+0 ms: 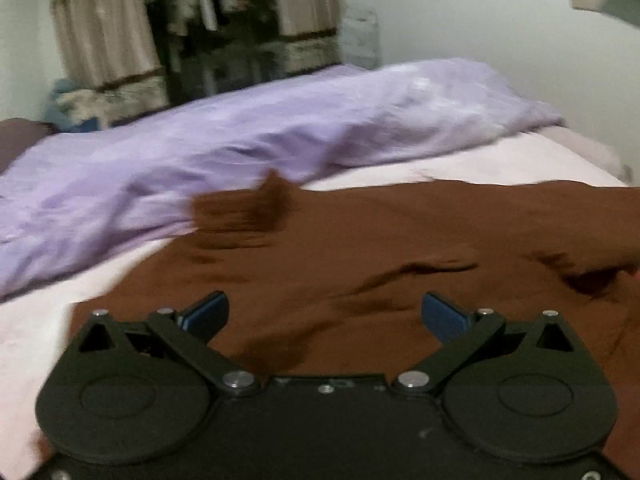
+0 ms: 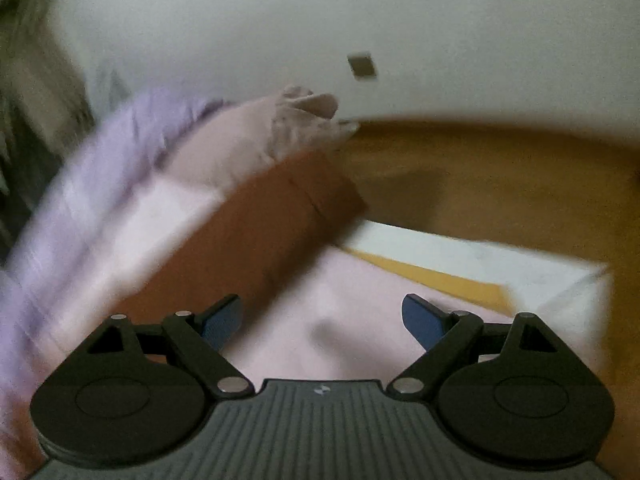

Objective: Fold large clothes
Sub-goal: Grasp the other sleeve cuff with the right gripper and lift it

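Jaws apart, empty, the left gripper [image 1: 325,312] and right gripper [image 2: 322,318] hover over a rumpled brown garment [image 1: 380,248] on a pink-sheeted bed [image 1: 500,160], lilac quilt [image 1: 248,136] at 11 o'clock.

Wide-spread left tongs [image 1: 324,314] above brown garment [image 1: 360,248] on pink bed [image 1: 48,332]

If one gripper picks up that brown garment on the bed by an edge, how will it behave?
The brown garment will probably go limp and drape, since it already lies creased and wrinkled on the pink sheet. It spreads wide, so a single pinch would likely leave most of it dragging. It looks like soft cloth, so it is unlikely to slip out.
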The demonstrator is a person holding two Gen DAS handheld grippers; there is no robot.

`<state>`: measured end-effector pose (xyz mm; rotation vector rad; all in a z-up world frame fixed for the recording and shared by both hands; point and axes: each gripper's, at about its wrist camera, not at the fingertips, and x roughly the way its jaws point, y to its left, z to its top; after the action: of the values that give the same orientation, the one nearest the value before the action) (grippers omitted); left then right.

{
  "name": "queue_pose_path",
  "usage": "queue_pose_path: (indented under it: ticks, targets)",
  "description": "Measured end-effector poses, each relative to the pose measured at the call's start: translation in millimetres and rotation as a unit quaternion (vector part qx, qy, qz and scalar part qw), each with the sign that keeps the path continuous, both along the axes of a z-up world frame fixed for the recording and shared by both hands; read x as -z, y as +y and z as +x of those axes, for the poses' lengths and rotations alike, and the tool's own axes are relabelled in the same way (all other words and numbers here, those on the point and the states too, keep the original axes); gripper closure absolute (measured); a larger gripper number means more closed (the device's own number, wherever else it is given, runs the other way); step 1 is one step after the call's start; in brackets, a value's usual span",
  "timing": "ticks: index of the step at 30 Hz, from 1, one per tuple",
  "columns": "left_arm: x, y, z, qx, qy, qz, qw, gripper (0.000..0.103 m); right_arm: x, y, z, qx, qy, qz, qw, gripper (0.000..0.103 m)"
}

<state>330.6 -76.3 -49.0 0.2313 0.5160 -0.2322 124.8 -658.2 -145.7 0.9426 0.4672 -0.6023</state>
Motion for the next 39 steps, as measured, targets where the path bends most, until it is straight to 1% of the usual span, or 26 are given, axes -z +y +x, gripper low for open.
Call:
queue_pose_path:
  ticks: [1,2,3,5,7,8,9,10,11,12,13,14,15,16,17,20,22,24,26,27,29,30,31,34,36,39]
  targets:
    - [-2,16,-5,-0.013,-0.002,0.004,0.9999,0.000,8,-15,5,0.004,-0.027,0.041,0.999,0.000]
    - [-3,30,-11,-0.024,-0.003,0.009,0.9997,0.000,14,-29,12,0.018,-0.048,0.070,0.996,0.000]
    - [-4,44,-13,-0.036,-0.002,0.016,0.9992,0.000,13,-34,16,0.034,-0.065,0.062,0.995,0.000]
    - [-1,66,-17,-0.063,0.005,0.031,0.9976,0.000,15,-47,34,0.047,-0.051,0.058,0.996,0.000]
    - [1,87,-19,-0.086,0.014,0.034,0.9956,0.000,17,-51,46,0.047,-0.065,0.053,0.995,0.000]
    - [5,95,-20,-0.098,0.025,0.033,0.9943,0.000,19,-53,52,0.048,-0.073,0.058,0.994,0.017]
    - [8,101,-23,-0.103,0.038,0.034,0.9934,0.000,22,-54,55,0.048,-0.074,0.062,0.994,0.046]
    - [10,109,-30,-0.102,0.043,0.038,0.9931,0.000,24,-53,60,0.044,-0.068,0.064,0.995,0.089]
    - [12,112,-33,-0.103,0.045,0.043,0.9928,0.000,26,-50,67,0.022,-0.072,0.060,0.995,0.088]
    - [13,114,-36,-0.106,0.046,0.049,0.9921,0.000,22,-44,65,0.016,-0.081,0.048,0.995,0.089]
    - [17,117,-34,-0.109,0.046,0.051,0.9917,0.000,15,-31,64,0.013,-0.091,0.021,0.996,0.089]
    - [17,121,-39,-0.112,0.045,0.048,0.9916,0.000,3,-15,66,0.002,-0.092,-0.020,0.996,0.089]
    - [18,122,-36,-0.113,0.046,0.043,0.9916,0.000,-7,-1,70,-0.007,-0.093,-0.047,0.994,0.089]
    - [19,121,-27,-0.115,0.047,0.039,0.9915,0.000,-19,14,73,-0.021,-0.098,-0.075,0.992,0.089]
    - [18,122,-26,-0.114,0.046,0.036,0.9918,0.000,-31,31,77,-0.041,-0.104,-0.097,0.989,0.088]
    - [17,122,-23,-0.112,0.036,0.041,0.9922,0.000,-62,80,90,-0.109,-0.124,-0.133,0.977,0.088]
    - [14,120,-22,-0.113,0.033,0.039,0.9923,0.000,-78,117,96,-0.142,-0.141,-0.151,0.968,0.088]
    - [12,121,-23,-0.114,0.031,0.030,0.9926,0.000,-94,161,98,-0.163,-0.152,-0.177,0.959,0.088]
    - [11,121,-13,-0.104,0.031,0.021,0.9938,0.000,-106,211,98,-0.166,-0.152,-0.208,0.952,0.088]
    - [10,119,-8,-0.101,0.030,0.028,0.9941,0.000,-110,231,101,-0.169,-0.152,-0.221,0.948,0.088]
    - [7,112,-3,-0.103,0.020,0.048,0.9933,0.000,-116,280,109,-0.203,-0.155,-0.255,0.932,0.089]
    - [4,112,-3,-0.108,0.015,0.050,0.9928,0.000,-119,295,113,-0.217,-0.157,-0.263,0.927,0.088]
    - [1,114,-5,-0.112,0.013,0.044,0.9926,0.000,-121,313,115,-0.235,-0.162,-0.265,0.921,0.088]
    - [-1,126,-6,-0.126,0.024,0.019,0.9915,0.000,-123,357,127,-0.285,-0.181,-0.236,0.911,0.088]
    - [0,135,-8,-0.141,0.025,0.022,0.9894,0.000,-120,382,135,-0.316,-0.186,-0.220,0.904,0.089]
    - [2,149,-11,-0.166,0.027,0.023,0.9855,0.000,-113,423,142,-0.352,-0.191,-0.209,0.892,0.089]
